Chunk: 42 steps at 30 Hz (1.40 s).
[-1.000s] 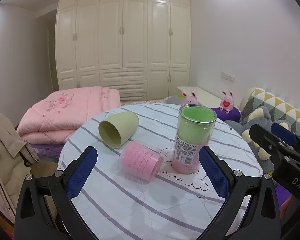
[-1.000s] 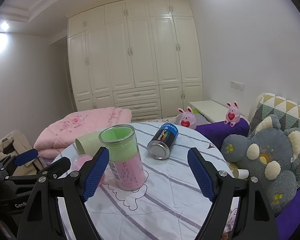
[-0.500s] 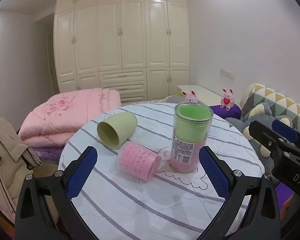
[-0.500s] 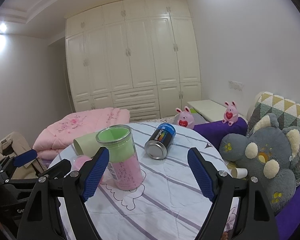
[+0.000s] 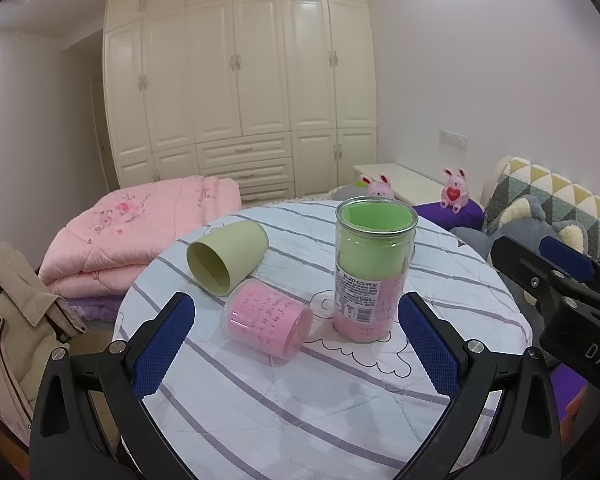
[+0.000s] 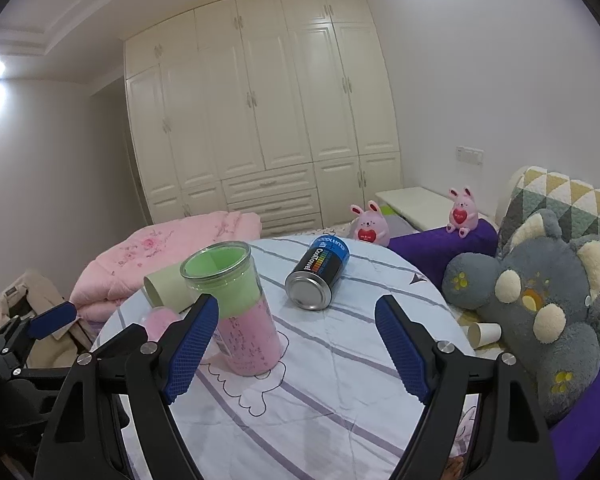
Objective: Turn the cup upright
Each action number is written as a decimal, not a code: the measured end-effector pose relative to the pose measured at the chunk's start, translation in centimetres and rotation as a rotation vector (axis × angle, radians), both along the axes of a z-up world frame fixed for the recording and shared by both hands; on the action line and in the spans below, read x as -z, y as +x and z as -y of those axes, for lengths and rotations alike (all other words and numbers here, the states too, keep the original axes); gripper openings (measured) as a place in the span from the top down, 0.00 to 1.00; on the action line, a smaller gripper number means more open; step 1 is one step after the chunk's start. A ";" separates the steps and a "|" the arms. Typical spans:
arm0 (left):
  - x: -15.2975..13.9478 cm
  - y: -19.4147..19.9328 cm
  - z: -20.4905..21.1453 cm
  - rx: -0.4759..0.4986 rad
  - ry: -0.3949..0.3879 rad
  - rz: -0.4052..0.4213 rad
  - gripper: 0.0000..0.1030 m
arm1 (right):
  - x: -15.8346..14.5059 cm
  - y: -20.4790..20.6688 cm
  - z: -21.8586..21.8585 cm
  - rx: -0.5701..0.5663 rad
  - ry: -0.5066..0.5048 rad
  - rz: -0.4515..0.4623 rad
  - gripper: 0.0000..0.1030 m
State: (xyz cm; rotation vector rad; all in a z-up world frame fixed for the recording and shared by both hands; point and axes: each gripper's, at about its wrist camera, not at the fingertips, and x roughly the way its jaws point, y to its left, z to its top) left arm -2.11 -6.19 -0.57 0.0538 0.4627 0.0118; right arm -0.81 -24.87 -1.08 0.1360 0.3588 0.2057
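A pale green cup (image 5: 227, 258) lies on its side on the round striped table (image 5: 300, 408), mouth toward me. It also shows in the right wrist view (image 6: 166, 290), partly hidden. A clear cup with pink lining (image 5: 266, 325) lies on its side in front of it. A tall clear tumbler (image 5: 374, 274) with green and pink inside stands upright; it shows in the right wrist view too (image 6: 236, 308). My left gripper (image 5: 296, 344) is open and empty, just short of the pink cup. My right gripper (image 6: 296, 354) is open and empty, right of the tumbler.
A blue and black can (image 6: 318, 276) lies on its side at the table's far right. A grey plush toy (image 6: 540, 312) and purple sofa sit to the right, with a paper cup (image 6: 485, 334) beside them. Pink quilts (image 5: 140, 232) and a beige coat (image 5: 12, 320) lie left.
Both grippers have drifted slightly closer to the table's objects, which sit a little lower in view. Nothing was taken hold of and the jaws stay open.
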 end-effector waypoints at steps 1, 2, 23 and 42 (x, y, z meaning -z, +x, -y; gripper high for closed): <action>0.0 0.1 0.0 -0.001 -0.001 -0.002 0.00 | 0.0 -0.1 0.0 -0.001 0.000 0.003 0.20; 0.1 0.1 0.1 -0.002 0.000 -0.004 0.00 | 0.0 -0.1 0.0 -0.002 0.000 0.005 0.20; 0.3 0.6 0.7 -0.005 0.025 -0.008 0.00 | 0.4 0.2 0.1 -0.014 0.003 -0.019 0.20; 0.9 1.0 0.1 -0.004 0.022 -0.025 0.00 | 0.8 0.9 -0.2 -0.019 -0.007 -0.047 0.20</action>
